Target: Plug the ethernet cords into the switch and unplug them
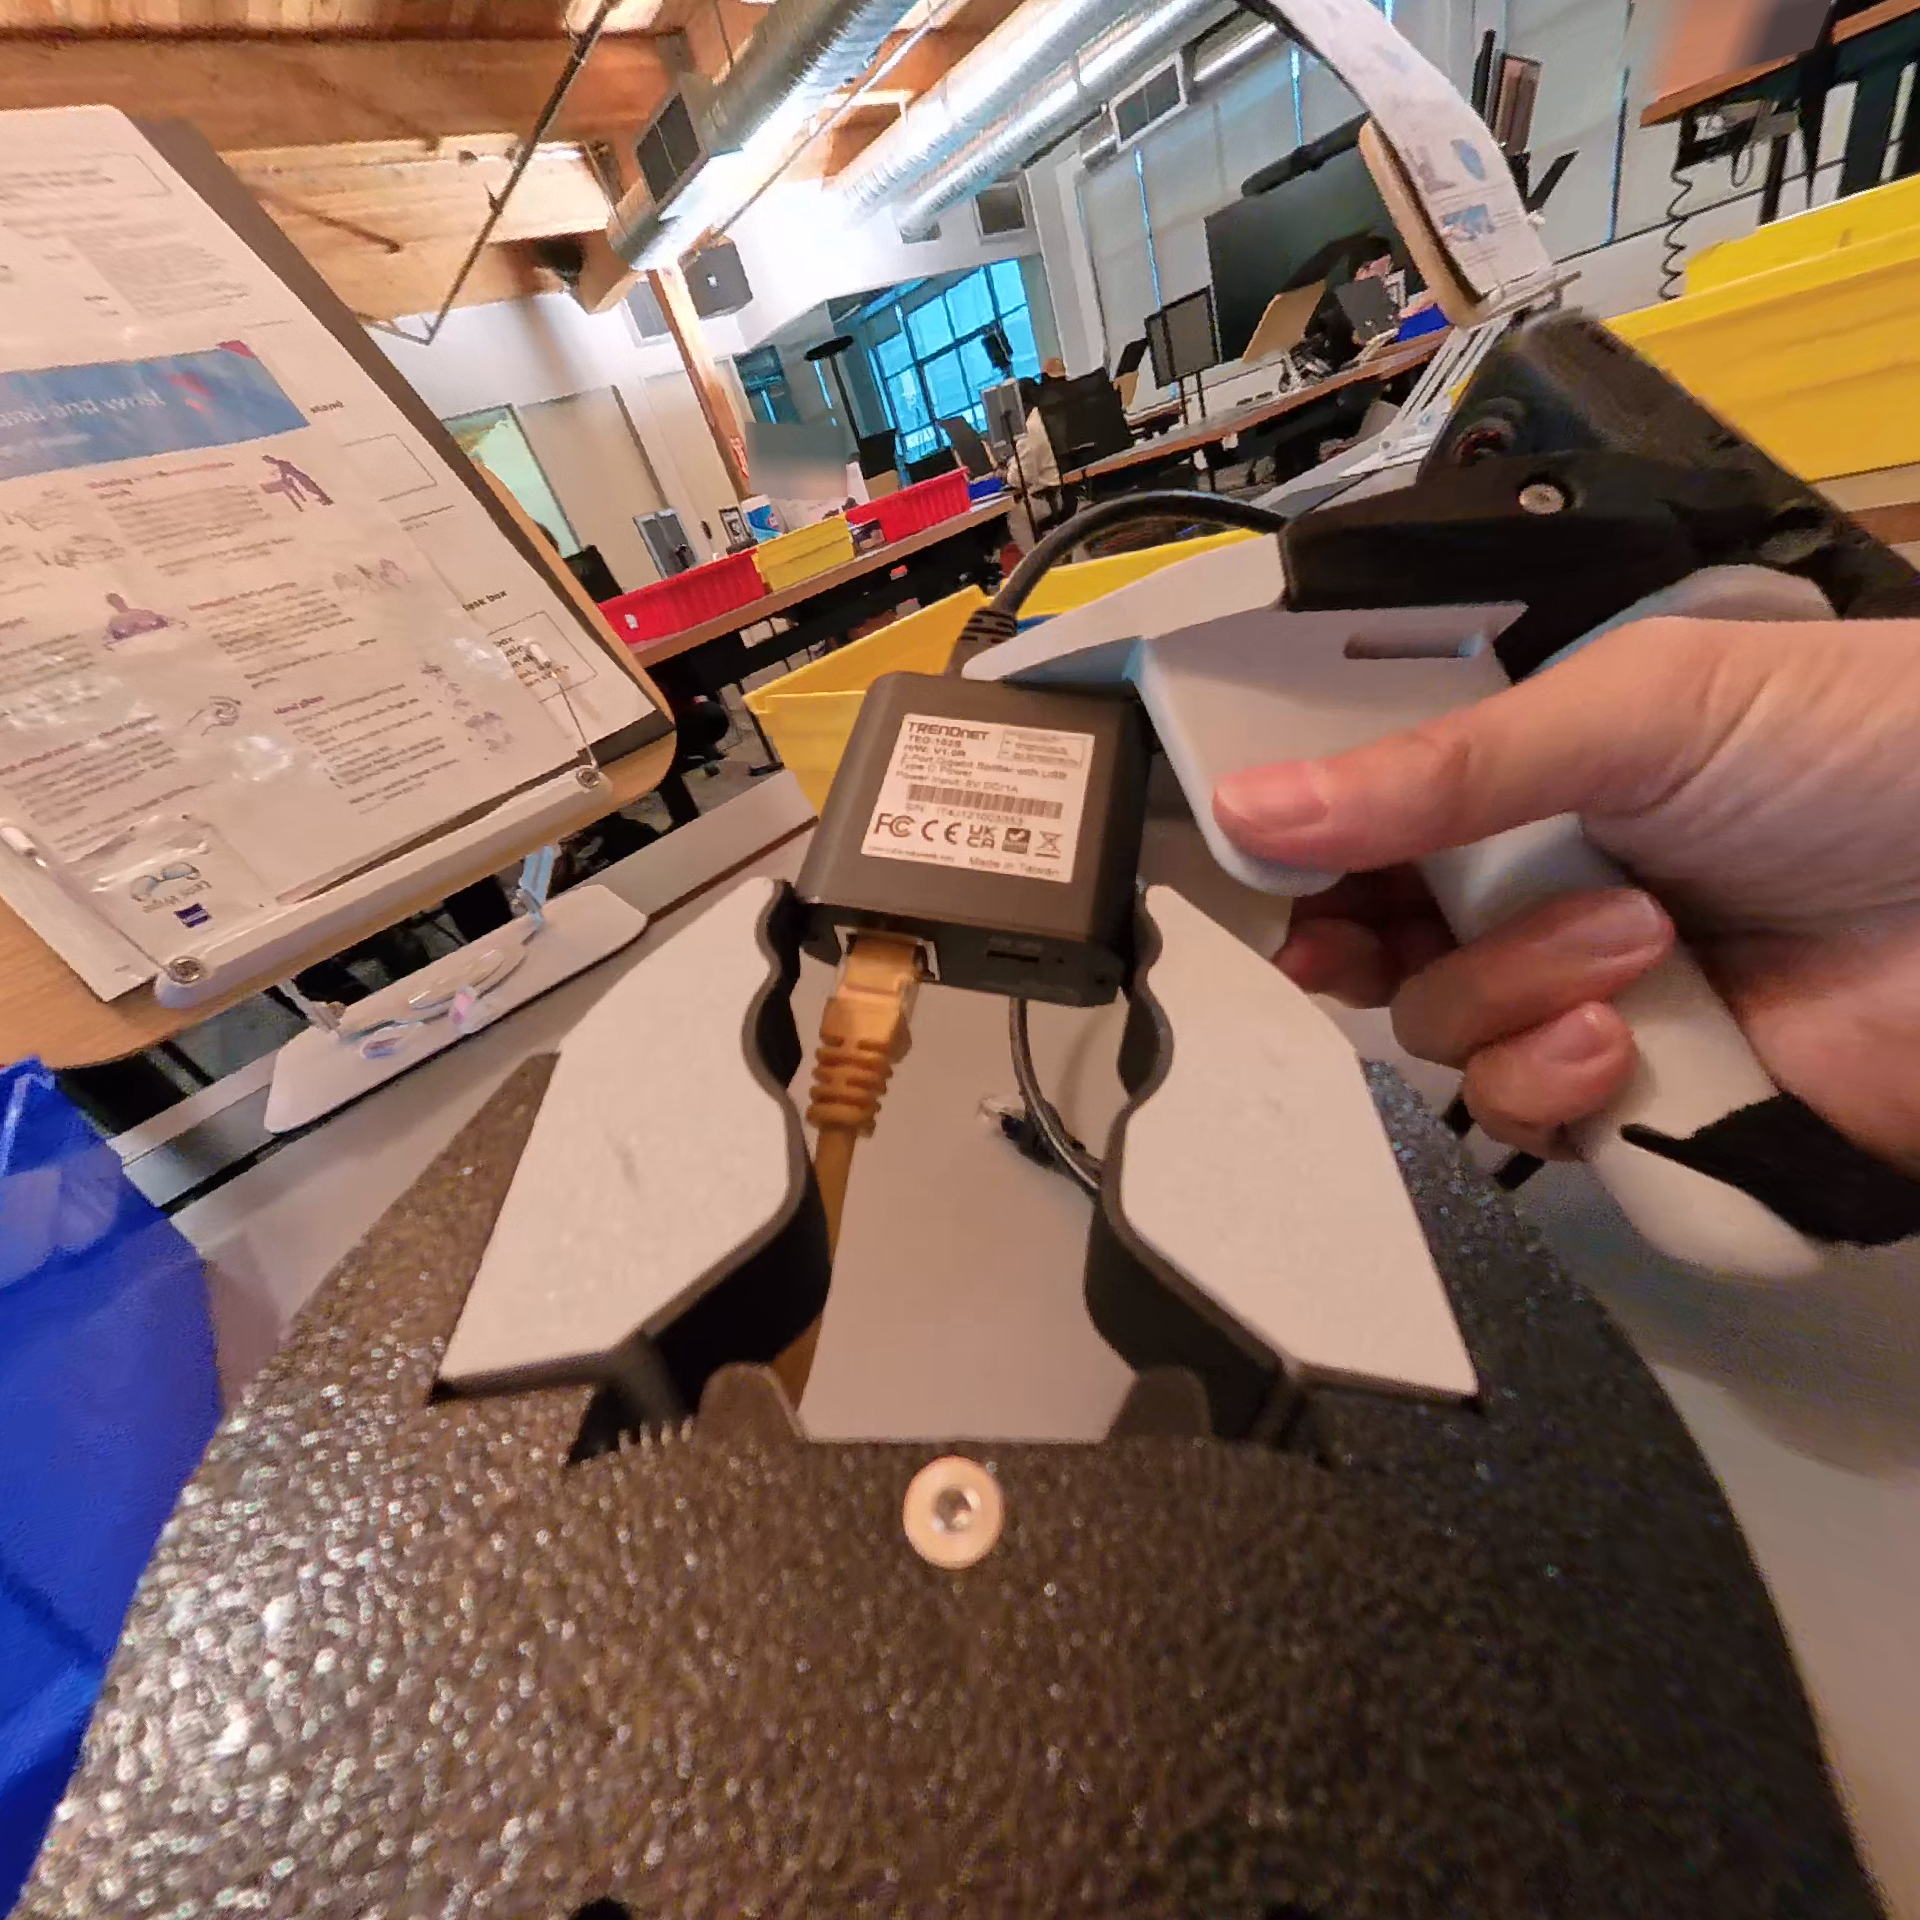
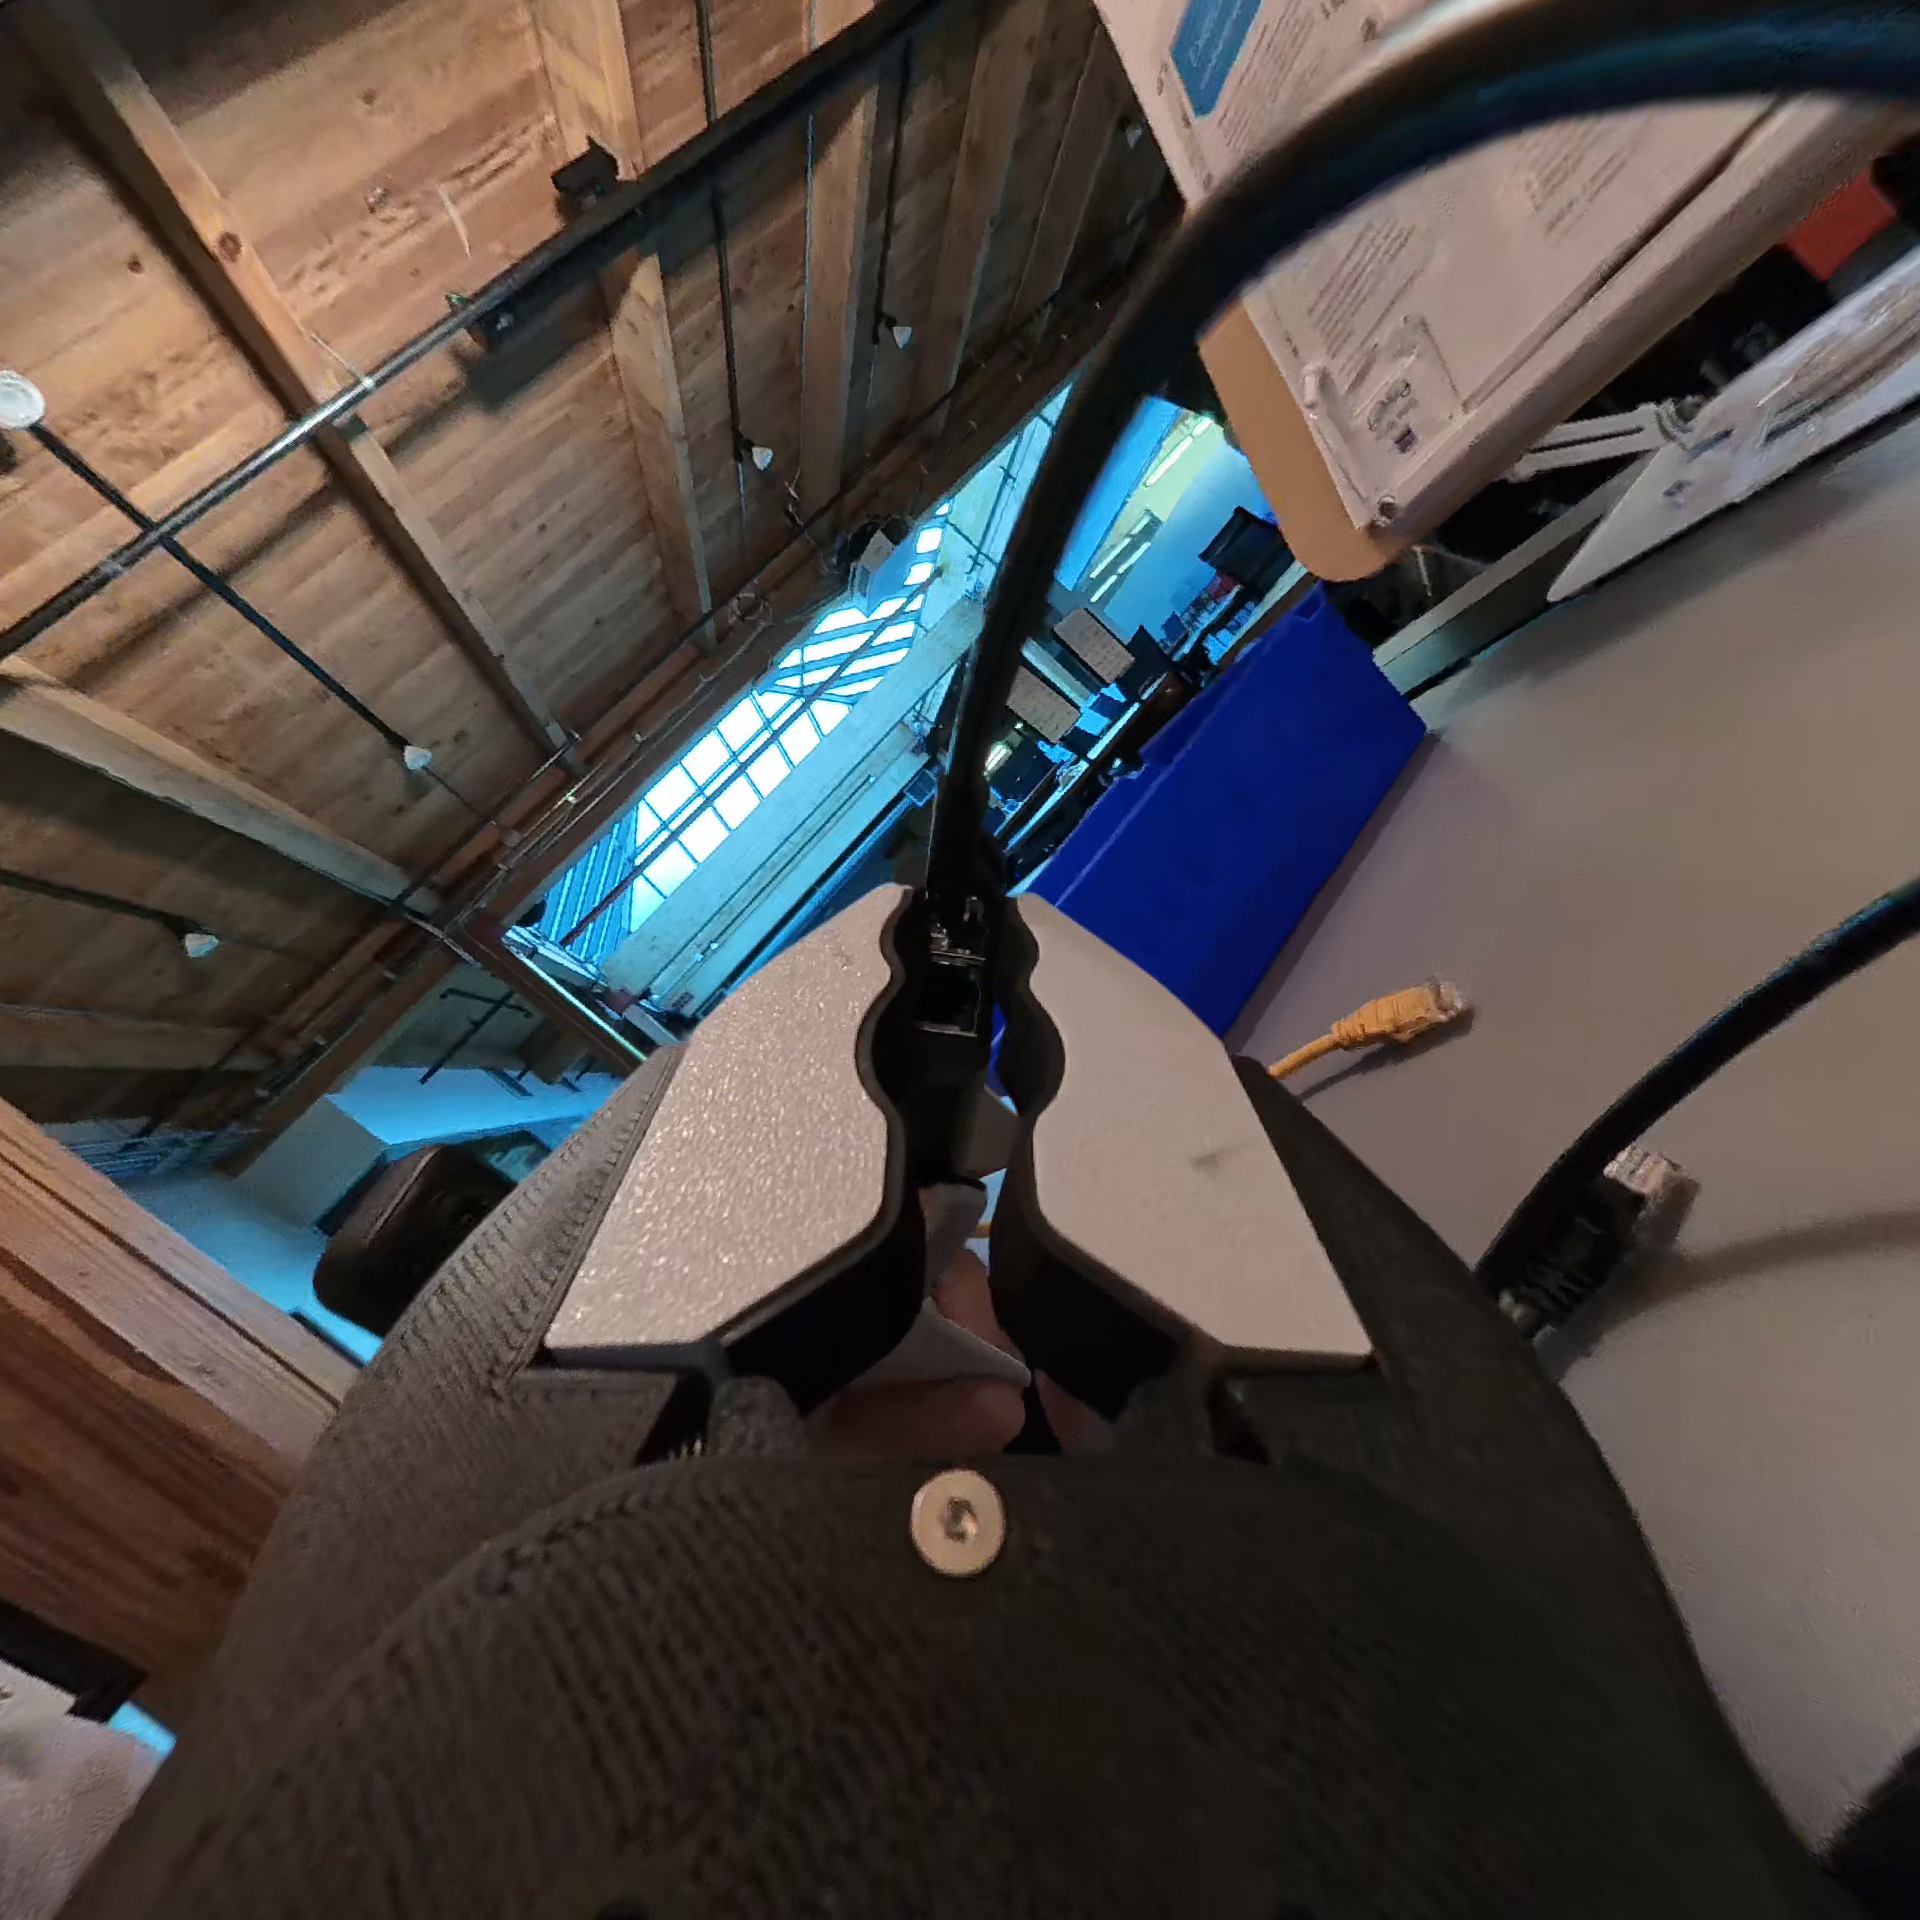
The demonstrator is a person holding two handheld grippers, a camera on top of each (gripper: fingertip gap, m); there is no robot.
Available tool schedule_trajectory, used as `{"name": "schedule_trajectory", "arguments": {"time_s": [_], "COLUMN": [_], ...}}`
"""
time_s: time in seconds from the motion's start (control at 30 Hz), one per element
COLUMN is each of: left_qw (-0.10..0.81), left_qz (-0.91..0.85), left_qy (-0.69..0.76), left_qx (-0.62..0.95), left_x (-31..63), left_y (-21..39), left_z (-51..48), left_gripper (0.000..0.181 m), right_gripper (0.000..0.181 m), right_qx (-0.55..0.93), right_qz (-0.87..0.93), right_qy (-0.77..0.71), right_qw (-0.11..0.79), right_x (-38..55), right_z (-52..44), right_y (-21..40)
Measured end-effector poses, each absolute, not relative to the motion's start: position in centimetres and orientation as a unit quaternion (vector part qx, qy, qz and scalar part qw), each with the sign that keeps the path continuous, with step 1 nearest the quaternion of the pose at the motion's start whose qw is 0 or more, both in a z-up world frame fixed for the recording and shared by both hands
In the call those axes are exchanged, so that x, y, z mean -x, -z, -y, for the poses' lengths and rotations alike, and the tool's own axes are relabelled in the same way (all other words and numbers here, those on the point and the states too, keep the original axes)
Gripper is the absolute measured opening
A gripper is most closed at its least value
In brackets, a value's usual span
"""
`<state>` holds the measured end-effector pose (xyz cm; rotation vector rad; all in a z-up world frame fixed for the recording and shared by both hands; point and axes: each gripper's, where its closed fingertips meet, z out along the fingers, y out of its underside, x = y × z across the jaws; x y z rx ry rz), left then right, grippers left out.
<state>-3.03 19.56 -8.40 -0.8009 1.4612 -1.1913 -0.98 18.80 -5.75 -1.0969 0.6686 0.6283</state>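
Left tool [image 1: 961, 940] is clamped on the black switch [image 1: 977, 821], label side up and lifted off the bench [image 2: 1662, 831]. A yellow ethernet cord [image 1: 862, 1023] sits plugged into its left port. Over to the right, a hand [image 1: 1662, 873] grips the right tool [image 2: 961, 987], whose fingers are pinched together on the switch's far end, where a black cable [image 2: 1039, 582] arcs away. Another yellow plug [image 2: 1397, 1013] and a black plug [image 2: 1600, 1216] lie loose on the bench.

Each gripper's fingers [image 1: 644, 1174] are flat grey plates edged in wavy black rubber, on a textured black body with a silver screw [image 1: 953, 1512] at 6 o'clock.
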Motion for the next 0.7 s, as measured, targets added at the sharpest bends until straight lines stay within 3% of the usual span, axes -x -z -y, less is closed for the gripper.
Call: {"name": "schedule_trajectory", "arguments": {"time_s": [0.3, 0.4, 0.7], "left_qw": [0.548, 0.493, 0.52], "left_qz": [-0.606, -0.587, -0.596], "left_qy": [0.463, 0.522, 0.481], "left_qx": [0.344, 0.375, 0.379], "left_x": [2.73, 2.64, 2.44], "left_y": [8.48, 8.67, 8.73], "left_z": [-20.09, -19.6, -19.87], "left_gripper": [0.06, 0.06, 0.06], "right_gripper": [0.013, 0.012, 0.012], "right_qx": [0.529, 0.531, 0.513], "right_qz": [-0.282, -0.283, -0.287], "right_qy": [-0.257, -0.238, -0.251], "right_qw": [0.758, 0.763, 0.769], "right_x": [1.04, 0.92, 0.8], "right_z": [-19.12, -19.11, -19.22], "right_y": [5.13, 5.2, 4.98]}}
